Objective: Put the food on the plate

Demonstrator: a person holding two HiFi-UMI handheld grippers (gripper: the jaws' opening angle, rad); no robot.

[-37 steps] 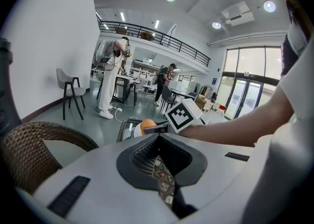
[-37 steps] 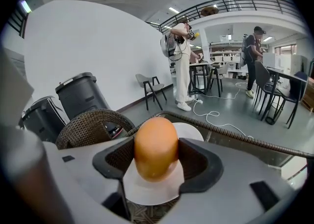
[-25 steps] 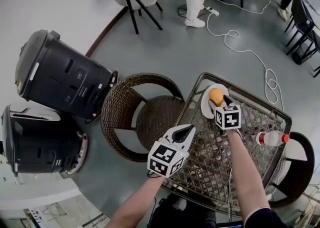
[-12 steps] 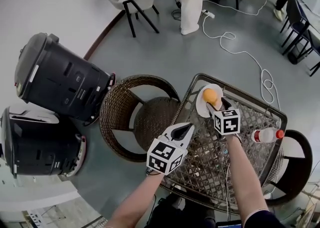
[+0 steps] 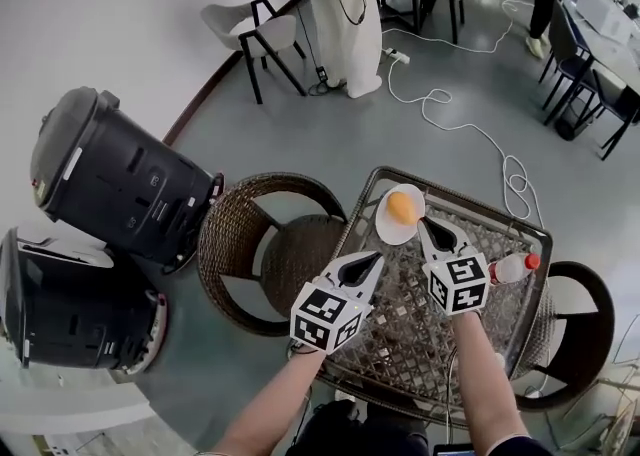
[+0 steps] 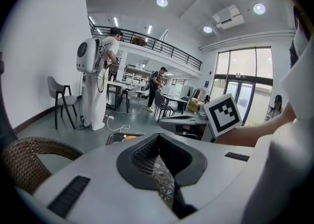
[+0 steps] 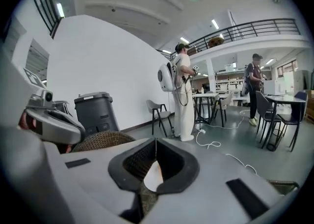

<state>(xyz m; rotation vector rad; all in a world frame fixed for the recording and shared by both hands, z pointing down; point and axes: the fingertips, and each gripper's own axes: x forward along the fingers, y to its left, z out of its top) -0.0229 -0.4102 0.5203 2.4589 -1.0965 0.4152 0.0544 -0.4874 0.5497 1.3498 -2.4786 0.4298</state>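
An orange round food item (image 5: 402, 207) lies on a small white plate (image 5: 388, 233) at the far left corner of the wire-mesh table (image 5: 500, 236). My right gripper (image 5: 424, 225) hovers just to the near right of the plate, apart from the food. Its jaws are closing, tips together, with nothing between them. In the right gripper view (image 7: 156, 140) a bit of the plate (image 7: 153, 178) shows below the tips. My left gripper (image 5: 378, 258) hangs over the table's near left edge, shut and empty. The left gripper view (image 6: 158, 137) shows the food (image 6: 129, 138) ahead.
A plastic bottle with a red cap (image 5: 512, 268) lies on the table's right side. A round wicker chair (image 5: 262, 244) stands left of the table, another chair (image 5: 585, 319) right. Two dark bins (image 5: 120, 179) stand far left. A person with a backpack device (image 5: 340, 4) stands beyond, cables on the floor.
My right gripper has drawn back toward me from the plate, leaving the orange food on it, and its jaws have gone from spread round the food to together. The left gripper barely moved.
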